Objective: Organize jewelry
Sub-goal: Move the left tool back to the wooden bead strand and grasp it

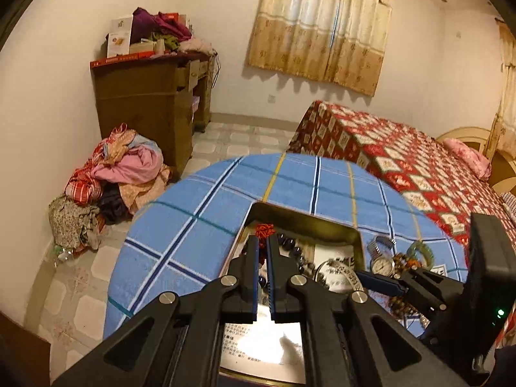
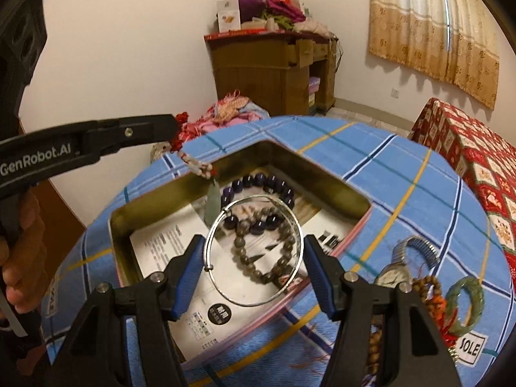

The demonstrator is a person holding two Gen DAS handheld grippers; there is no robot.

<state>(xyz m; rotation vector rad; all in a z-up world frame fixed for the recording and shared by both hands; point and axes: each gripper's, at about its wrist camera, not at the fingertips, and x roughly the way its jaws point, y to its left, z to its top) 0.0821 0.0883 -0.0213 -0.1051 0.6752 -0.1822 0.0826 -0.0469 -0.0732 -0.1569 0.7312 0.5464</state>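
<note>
Right gripper clamped across thin silver bangle over tin, stiff, light, slippery; left gripper pinching limp pendant cord.

A wooden desk piled with clothes, a quilted bed, yellow curtains.

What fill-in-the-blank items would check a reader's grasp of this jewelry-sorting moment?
1. The right gripper holds a thin silver wire ____ between its jaws.
2. The left gripper dangles a red-knotted cord with a pale green ____ over the tin.
3. The dark purple bead bracelet lies ____ the rectangular gold metal tin.
4. The green jade bangle rests on the blue plaid ____.

Missing words: bangle; pendant; inside; cloth
</note>
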